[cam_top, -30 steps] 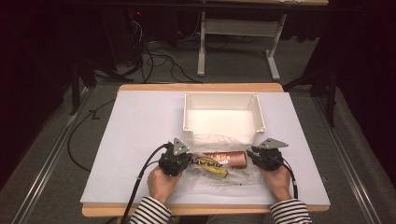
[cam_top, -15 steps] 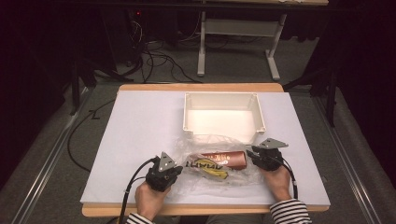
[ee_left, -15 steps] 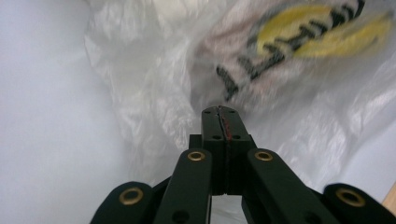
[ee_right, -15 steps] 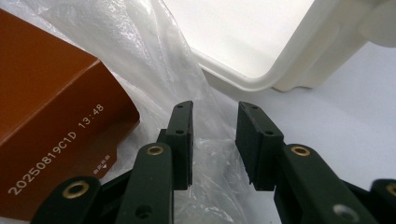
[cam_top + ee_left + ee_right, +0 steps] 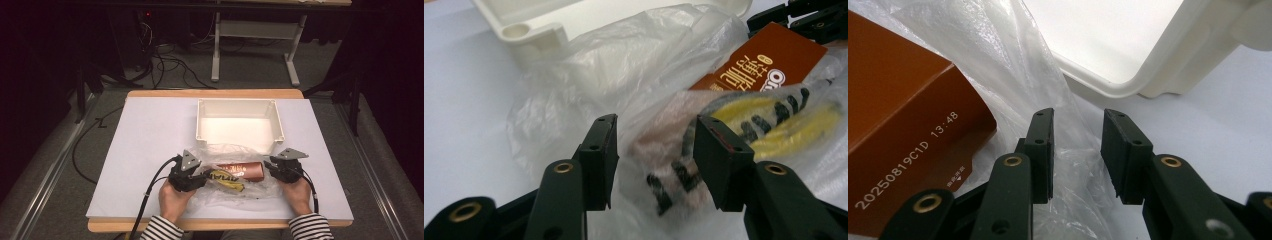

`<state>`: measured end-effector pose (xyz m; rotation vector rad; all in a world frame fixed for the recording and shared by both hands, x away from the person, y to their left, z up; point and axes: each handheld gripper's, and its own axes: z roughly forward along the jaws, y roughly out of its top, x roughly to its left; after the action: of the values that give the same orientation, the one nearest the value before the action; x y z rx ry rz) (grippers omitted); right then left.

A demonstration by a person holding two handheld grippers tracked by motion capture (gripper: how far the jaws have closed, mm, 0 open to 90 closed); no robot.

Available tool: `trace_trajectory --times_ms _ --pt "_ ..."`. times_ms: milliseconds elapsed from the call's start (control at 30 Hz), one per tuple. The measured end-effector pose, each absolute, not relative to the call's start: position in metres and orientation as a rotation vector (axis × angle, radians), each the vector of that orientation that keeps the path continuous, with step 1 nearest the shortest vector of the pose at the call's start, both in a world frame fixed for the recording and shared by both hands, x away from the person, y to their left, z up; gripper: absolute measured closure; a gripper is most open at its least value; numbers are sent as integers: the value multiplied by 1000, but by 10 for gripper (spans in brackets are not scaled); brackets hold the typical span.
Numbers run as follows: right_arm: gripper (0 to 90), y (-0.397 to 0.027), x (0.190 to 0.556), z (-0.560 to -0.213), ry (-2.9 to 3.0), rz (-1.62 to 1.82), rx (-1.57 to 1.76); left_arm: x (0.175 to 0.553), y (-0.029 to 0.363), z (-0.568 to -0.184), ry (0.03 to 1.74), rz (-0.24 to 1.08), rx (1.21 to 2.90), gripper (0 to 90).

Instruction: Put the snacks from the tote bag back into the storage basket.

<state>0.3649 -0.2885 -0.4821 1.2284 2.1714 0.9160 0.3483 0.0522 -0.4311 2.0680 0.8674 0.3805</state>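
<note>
A clear plastic bag (image 5: 235, 152) lies on the white table cover in front of the tray. Inside it are a brown box (image 5: 245, 171) and a yellow packet (image 5: 227, 180) with black lettering. My left gripper (image 5: 202, 176) stands open at the bag's left end; in the left gripper view (image 5: 656, 155) the film and the yellow packet (image 5: 774, 120) lie between and beyond the jaws. At the bag's right end my right gripper (image 5: 270, 167) is open, and in its own view (image 5: 1078, 145) a fold of bag film (image 5: 998, 65) runs through the gap beside the brown box (image 5: 898, 100).
An empty white plastic tray (image 5: 237, 102) stands just behind the bag, mid-table. The white cover (image 5: 150, 140) spreads bare to the left and right. The wooden table edge (image 5: 220, 225) runs along the front. Cables and a desk frame (image 5: 250, 35) lie on the floor beyond.
The left gripper drew back toward the person and off the bag, then came forward again to the bag's left end. The right gripper stayed in place.
</note>
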Motion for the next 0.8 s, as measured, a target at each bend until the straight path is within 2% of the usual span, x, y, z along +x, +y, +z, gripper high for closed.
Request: trace_trajectory --times_ms 100,467,800 --pt "667 -289 365 -482 2172 917 1228 353 45 -431 840 365 2090 545" --pt "666 -289 365 -482 2172 916 1226 356 41 -435 787 355 2158 900" --pt "666 -289 365 -482 2172 915 1225 336 54 -424 742 358 2132 900"
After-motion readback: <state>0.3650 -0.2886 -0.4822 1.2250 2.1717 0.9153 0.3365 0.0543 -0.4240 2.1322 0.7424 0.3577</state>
